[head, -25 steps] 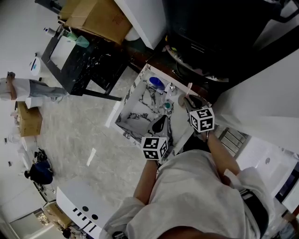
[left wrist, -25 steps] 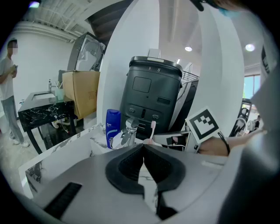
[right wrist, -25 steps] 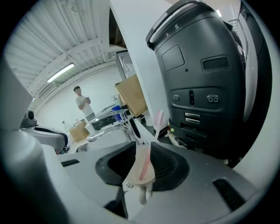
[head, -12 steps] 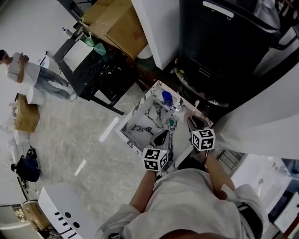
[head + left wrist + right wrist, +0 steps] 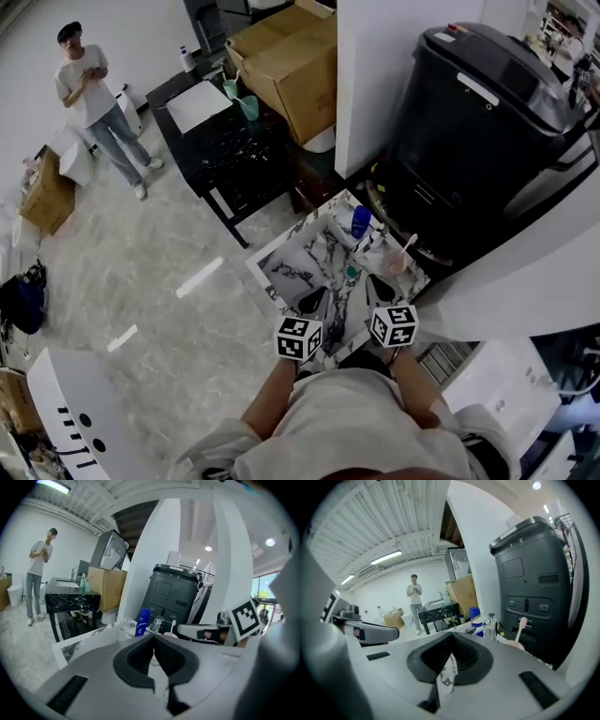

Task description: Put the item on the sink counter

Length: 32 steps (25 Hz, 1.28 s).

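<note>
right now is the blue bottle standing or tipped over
Upright: the blue bottle stands vertical on the sink counter, next to the faucet.

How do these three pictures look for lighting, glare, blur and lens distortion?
Head view: evenly lit and sharp, walls leaning from the wide angle, the black bin losing detail in its dark front. Left gripper view: strong fisheye with dark corners, the window at the right edge blown out. Right gripper view: same fisheye, the ceiling lights glaring, the distant person small but clear.
</note>
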Motion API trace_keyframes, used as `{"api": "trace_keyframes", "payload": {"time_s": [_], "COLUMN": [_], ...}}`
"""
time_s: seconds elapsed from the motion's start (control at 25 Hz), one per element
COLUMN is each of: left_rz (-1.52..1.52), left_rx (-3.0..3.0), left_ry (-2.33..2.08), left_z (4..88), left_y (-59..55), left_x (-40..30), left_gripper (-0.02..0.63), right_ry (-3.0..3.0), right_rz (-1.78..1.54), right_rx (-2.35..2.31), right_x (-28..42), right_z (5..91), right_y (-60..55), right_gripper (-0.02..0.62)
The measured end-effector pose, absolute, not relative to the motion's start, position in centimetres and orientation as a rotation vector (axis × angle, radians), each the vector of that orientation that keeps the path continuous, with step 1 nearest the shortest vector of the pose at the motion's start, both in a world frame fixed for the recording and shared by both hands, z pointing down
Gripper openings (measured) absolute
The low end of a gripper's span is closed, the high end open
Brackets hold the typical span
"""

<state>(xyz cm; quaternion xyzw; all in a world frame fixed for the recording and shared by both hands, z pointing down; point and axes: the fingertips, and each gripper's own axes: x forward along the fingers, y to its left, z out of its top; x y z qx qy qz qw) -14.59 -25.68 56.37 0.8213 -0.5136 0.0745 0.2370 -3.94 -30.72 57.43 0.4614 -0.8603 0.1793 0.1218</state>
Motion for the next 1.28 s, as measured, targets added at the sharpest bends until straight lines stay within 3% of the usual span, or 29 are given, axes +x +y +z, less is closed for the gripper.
{"api": "trace_keyframes", "payload": {"time_s": [0.6, 1.0, 1.28], "left_rz": [0.075, 0.107, -0.033], "left_rx": [2.313, 2.354, 2.315], "left_ry": [-1.415, -1.474, -1.627], "left_z": [54.2, 52.0, 48.9], "left_y": [-14.8, -10.1, -8.0], "left_x": [-19.6, -19.0, -13.9], "left_gripper": [0.009, 0.009, 0.009], "right_ry": [-2.511, -2.581, -2.656], "right_rz": [0.233, 0.194, 0.077], "right_rx": [1.466, 1.378, 1.407], "right_x": [-8.5, -6.8, -2.1], "right_z": [51.5, 49.3, 45.6], "right_y": [-16.5, -12.3, -9.3], "right_gripper": [0.004, 0.005, 0.003]}}
